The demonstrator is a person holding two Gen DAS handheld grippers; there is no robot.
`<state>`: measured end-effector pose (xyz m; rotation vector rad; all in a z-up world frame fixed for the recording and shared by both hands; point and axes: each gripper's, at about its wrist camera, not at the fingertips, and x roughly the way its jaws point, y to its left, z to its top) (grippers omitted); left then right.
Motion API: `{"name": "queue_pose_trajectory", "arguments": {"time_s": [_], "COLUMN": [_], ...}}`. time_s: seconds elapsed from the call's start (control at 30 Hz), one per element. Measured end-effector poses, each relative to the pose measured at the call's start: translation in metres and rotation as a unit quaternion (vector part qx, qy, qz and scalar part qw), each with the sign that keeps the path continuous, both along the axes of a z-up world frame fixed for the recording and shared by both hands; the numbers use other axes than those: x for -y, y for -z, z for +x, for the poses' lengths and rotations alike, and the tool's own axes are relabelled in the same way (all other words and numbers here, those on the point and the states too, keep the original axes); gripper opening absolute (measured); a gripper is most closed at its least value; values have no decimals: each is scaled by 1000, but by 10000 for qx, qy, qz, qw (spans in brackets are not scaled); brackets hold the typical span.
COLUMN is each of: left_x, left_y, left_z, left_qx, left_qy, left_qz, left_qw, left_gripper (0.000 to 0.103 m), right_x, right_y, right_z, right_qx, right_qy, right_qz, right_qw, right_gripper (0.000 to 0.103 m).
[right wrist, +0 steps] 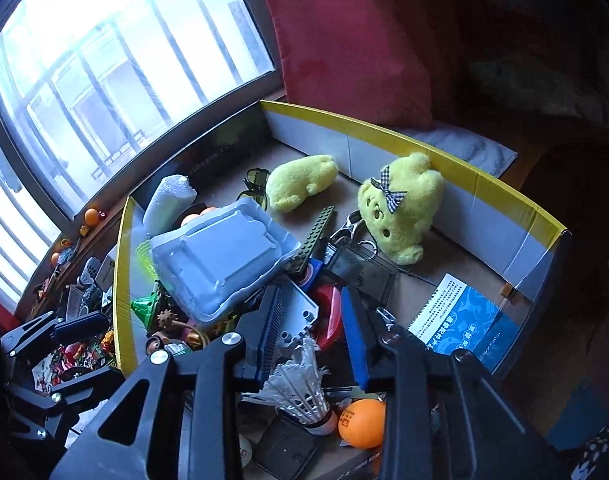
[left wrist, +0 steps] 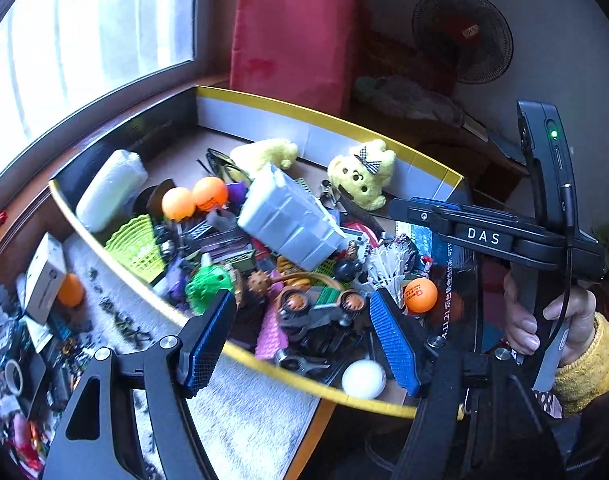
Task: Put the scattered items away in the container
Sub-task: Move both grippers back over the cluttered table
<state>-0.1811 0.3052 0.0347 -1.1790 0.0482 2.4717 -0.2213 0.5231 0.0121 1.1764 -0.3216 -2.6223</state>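
While both tools hang over the box, the leftover clutter (left wrist: pixel 44 320) sits outside it, off to the left of the left gripper (left wrist: pixel 304 336) on a pale cloth (left wrist: pixel 248 412): a small white carton (left wrist: pixel 44 276) with an orange ball (left wrist: pixel 70 290) touching it, a roll of tape (left wrist: pixel 13 376), and a tangle of small toys I cannot make out. That gripper hovers above the near yellow rim of the container (left wrist: pixel 288 372), jaws spread wide with nothing between them; below the gap lies a toy car (left wrist: pixel 320 308) already inside. The container is heaped on its left half, a grey tray (left wrist: pixel 288 220) tilted on top of the pile, while the floor towards the far wall and the right corner is mostly bare card, with two yellow plush toys (right wrist: pixel 400 208) lying there. Further right, the right gripper (right wrist: pixel 310 340) also stands open and empty, over a shuttlecock (right wrist: pixel 300 388) and an orange ping-pong ball (right wrist: pixel 362 424) inside the box. My guess is the left one is much nearer the scattered pieces, so it should swing left, clearing the rim between it and them; the carton's long side runs roughly away from it, so a grip across its narrow width looks easiest, and drops belong in the open right half
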Motion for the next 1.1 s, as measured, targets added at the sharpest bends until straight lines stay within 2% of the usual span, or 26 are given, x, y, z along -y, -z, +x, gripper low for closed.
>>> {"name": "queue_pose_trajectory", "arguments": {"time_s": [0.37, 0.7, 1.1], "left_x": [57, 125, 208], "left_y": [-15, -27, -20], "left_z": [46, 102, 169], "left_qx": [-189, -299, -240], "left_qy": [-357, -736, -1281], "left_qz": [86, 142, 136], "left_qw": [9991, 9967, 9914], "left_gripper": [71, 71, 71], "right_x": [48, 117, 202], "right_y": [-27, -44, -39], "right_z": [38, 85, 145], "right_qx": [-350, -510, -511], "right_qy": [-93, -403, -720], "right_qz": [134, 169, 72], "right_qw": [9993, 9977, 9961], "right_gripper": [31, 31, 31]}}
